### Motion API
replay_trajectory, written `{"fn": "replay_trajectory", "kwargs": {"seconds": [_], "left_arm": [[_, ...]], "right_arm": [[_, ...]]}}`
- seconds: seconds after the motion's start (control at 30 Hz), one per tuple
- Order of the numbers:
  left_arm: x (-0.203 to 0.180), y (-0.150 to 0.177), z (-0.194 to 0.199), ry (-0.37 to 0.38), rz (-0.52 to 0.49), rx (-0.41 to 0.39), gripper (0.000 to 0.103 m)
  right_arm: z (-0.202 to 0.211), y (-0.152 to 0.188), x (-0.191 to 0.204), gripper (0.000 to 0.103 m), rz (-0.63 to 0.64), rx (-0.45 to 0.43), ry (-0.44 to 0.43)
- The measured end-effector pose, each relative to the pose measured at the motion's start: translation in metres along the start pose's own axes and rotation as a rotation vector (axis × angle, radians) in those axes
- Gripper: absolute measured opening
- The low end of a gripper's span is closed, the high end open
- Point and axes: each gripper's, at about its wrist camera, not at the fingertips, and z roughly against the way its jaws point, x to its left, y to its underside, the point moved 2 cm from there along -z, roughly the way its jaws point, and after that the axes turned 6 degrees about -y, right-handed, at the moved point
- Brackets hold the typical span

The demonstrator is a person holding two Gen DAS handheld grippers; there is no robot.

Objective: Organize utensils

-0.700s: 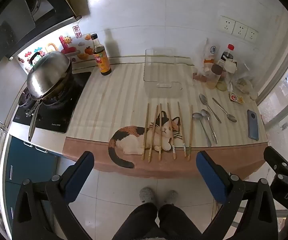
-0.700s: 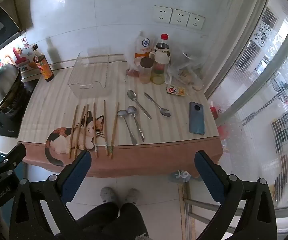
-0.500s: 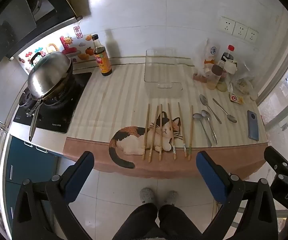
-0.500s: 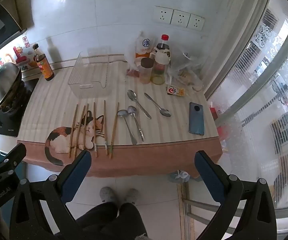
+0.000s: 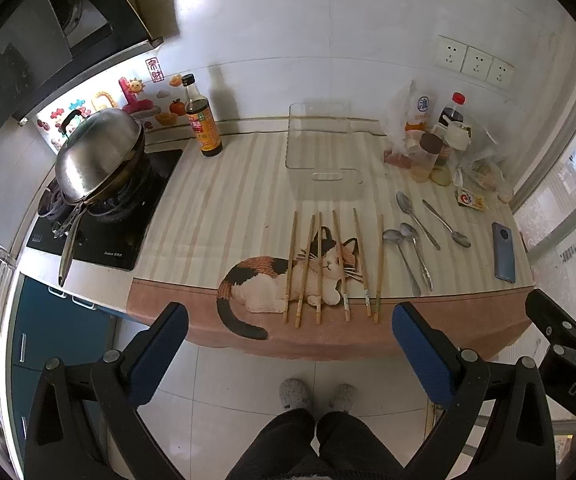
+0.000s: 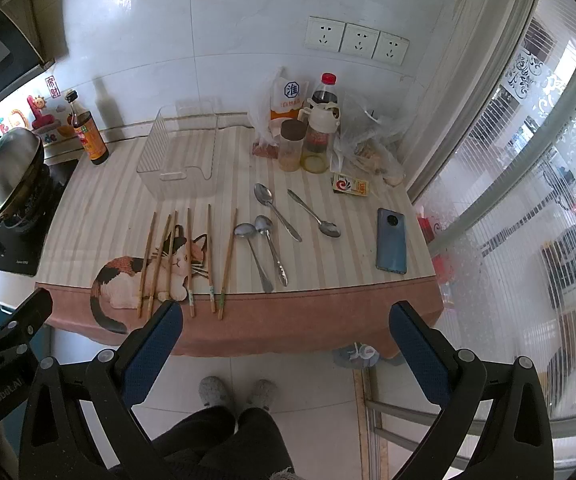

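1. Grippers: left gripper (image 5: 290,344) and right gripper (image 6: 285,340) gape wide, holding nothing (both short of the table edge).
2. Chopsticks (image 6: 188,256) and spoons (image 6: 271,236) lie on the table (image 6: 328,268), near the clear bin (image 6: 177,162).

Ahead of both claws, the counter (image 5: 247,184) wears a striped cat-print cloth (image 5: 215,216). On it lie six chopsticks (image 5: 320,264), four spoons (image 6: 271,232), a clear bin (image 5: 320,160), a phone (image 6: 392,240) and a sauce bottle (image 5: 201,120).
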Motion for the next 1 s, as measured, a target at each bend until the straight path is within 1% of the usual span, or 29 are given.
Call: {"fn": "replay_trajectory", "kwargs": {"seconds": [1.0], "left_arm": [[-0.0039,-0.0002,0.0011,-0.001,-0.001,-0.003,0.103]], "right_arm": [[-0.0013,-0.0082,-0.0050,0.103,0.001,-0.001,0.001]]}}
